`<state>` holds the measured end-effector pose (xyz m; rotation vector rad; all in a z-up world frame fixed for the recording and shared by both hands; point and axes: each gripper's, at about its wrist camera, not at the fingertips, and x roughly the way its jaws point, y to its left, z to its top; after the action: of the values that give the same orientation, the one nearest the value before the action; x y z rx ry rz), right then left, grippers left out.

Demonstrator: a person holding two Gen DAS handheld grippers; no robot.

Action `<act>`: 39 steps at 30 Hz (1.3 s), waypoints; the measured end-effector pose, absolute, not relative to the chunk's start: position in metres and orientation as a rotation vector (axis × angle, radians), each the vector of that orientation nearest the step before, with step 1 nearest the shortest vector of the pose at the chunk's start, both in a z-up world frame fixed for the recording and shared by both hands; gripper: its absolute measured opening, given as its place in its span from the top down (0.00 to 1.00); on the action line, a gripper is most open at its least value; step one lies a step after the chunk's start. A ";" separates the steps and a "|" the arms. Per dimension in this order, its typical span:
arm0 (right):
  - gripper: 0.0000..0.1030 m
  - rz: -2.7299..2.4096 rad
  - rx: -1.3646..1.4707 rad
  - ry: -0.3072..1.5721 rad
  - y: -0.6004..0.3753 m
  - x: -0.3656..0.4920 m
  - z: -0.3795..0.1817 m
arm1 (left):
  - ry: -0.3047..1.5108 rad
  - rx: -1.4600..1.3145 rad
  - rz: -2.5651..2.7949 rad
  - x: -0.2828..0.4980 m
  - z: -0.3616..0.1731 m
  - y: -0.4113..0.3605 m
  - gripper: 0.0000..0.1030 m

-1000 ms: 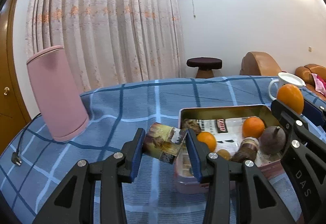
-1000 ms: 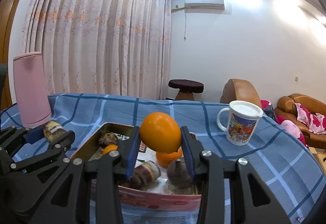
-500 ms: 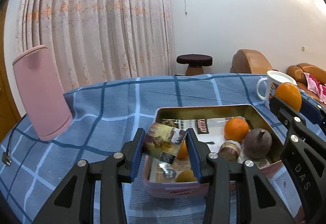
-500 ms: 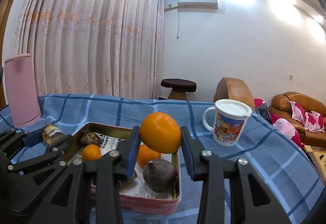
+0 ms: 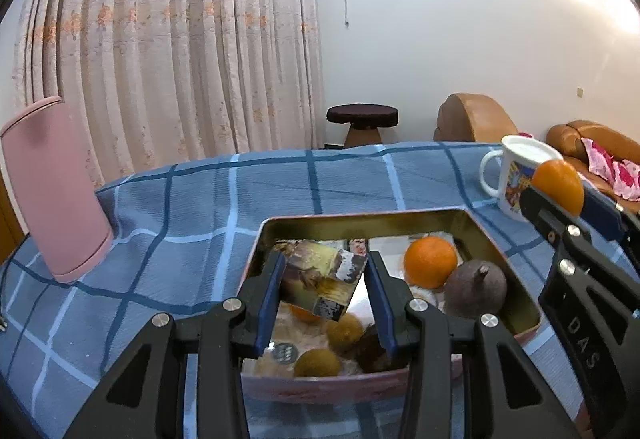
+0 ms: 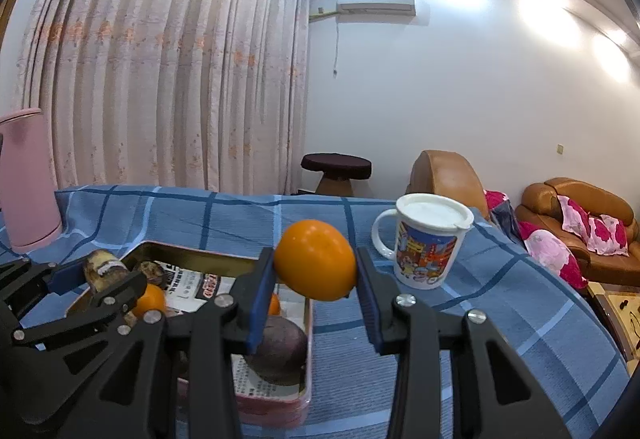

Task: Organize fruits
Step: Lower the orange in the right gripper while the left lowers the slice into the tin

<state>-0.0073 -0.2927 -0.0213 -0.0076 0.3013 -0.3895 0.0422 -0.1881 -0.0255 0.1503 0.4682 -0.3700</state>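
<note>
My left gripper (image 5: pixel 325 273) is shut on a small packet in a brown printed wrapper (image 5: pixel 320 287), which hangs tilted over the near left part of an open metal tin (image 5: pixel 360 220). In the tin lie an orange (image 5: pixel 430 262), a dark purple fruit (image 5: pixel 474 293) and small brownish fruits (image 5: pixel 318 363). My right gripper (image 6: pixel 316 269) is shut on a large orange (image 6: pixel 314 257), held above the tin's right rim (image 6: pixel 308 323) and the blue cloth. The left gripper (image 6: pixel 98 281) with its packet (image 6: pixel 105 268) shows at the left of the right wrist view.
A lidded white mug with a colourful print (image 6: pixel 426 243) stands on the blue checked tablecloth (image 5: pixel 192 207) right of the tin. A tall pink container (image 5: pixel 56 187) stands at the far left. Behind the table are curtains, a stool and brown sofas.
Both grippers have shifted to the right. The packet, earlier left of the tin, now hangs over it. The held orange, earlier above the tin's middle, is now at its right rim, nearer the mug.
</note>
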 end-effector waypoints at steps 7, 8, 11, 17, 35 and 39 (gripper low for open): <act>0.59 -0.423 0.005 0.307 -0.302 -0.005 -0.021 | 0.476 0.160 -0.420 0.053 -0.025 -0.208 0.58; 0.59 -0.428 0.007 0.309 -0.303 -0.004 -0.021 | 0.479 0.157 -0.422 0.055 -0.025 -0.210 0.58; 0.59 -0.436 0.011 0.317 -0.306 -0.001 -0.022 | 0.508 0.130 -0.437 0.064 -0.027 -0.211 0.58; 0.59 -0.443 0.007 0.326 -0.306 0.008 -0.022 | 0.524 0.087 -0.433 0.076 -0.026 -0.205 0.58; 0.59 -0.338 0.064 0.474 -0.303 0.067 -0.031 | 0.568 0.083 -0.369 0.108 -0.030 -0.191 0.58; 0.59 -0.307 0.064 0.519 -0.303 0.077 -0.035 | 0.582 0.090 -0.360 0.110 -0.033 -0.191 0.58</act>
<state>0.0773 -0.3027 -0.0348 0.0644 0.5193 -0.3074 0.1097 -0.1909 -0.0327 0.0900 0.5820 -0.3597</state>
